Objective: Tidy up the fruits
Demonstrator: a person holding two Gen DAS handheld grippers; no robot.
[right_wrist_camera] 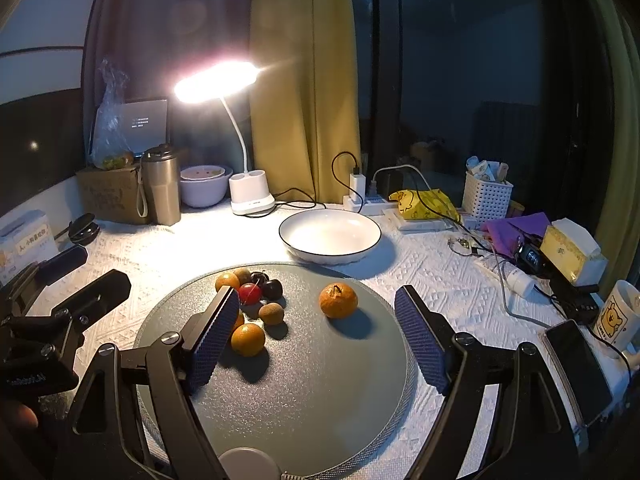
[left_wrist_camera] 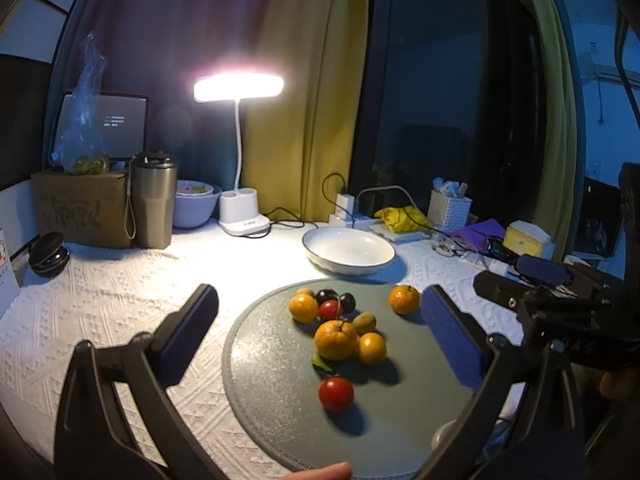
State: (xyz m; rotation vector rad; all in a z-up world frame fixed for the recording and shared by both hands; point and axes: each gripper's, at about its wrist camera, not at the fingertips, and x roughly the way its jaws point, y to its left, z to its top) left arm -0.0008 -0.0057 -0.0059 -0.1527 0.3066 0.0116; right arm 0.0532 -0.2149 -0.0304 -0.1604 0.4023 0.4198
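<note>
Fruits (right_wrist_camera: 256,308) cluster on the grey mat (right_wrist_camera: 304,392) ahead; each hand-held gripper, left (left_wrist_camera: 320,340) and right (right_wrist_camera: 316,340), gapes wide, empty. White bowl (right_wrist_camera: 330,236) beyond, clutter lining the desk (right_wrist_camera: 432,280) edge.

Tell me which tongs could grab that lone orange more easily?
Probably the right tongs: they are open, and the lone orange sits straight ahead between them. The left tongs face the fruit pile.

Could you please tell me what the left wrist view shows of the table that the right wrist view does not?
Only the left wrist view shows the red tomato nearest the camera and the large orange in full. Only the right wrist view shows the bear mug and the phone. Both show the grey mat, the white bowl with nothing in it, the lit desk lamp and the lone orange.
</note>
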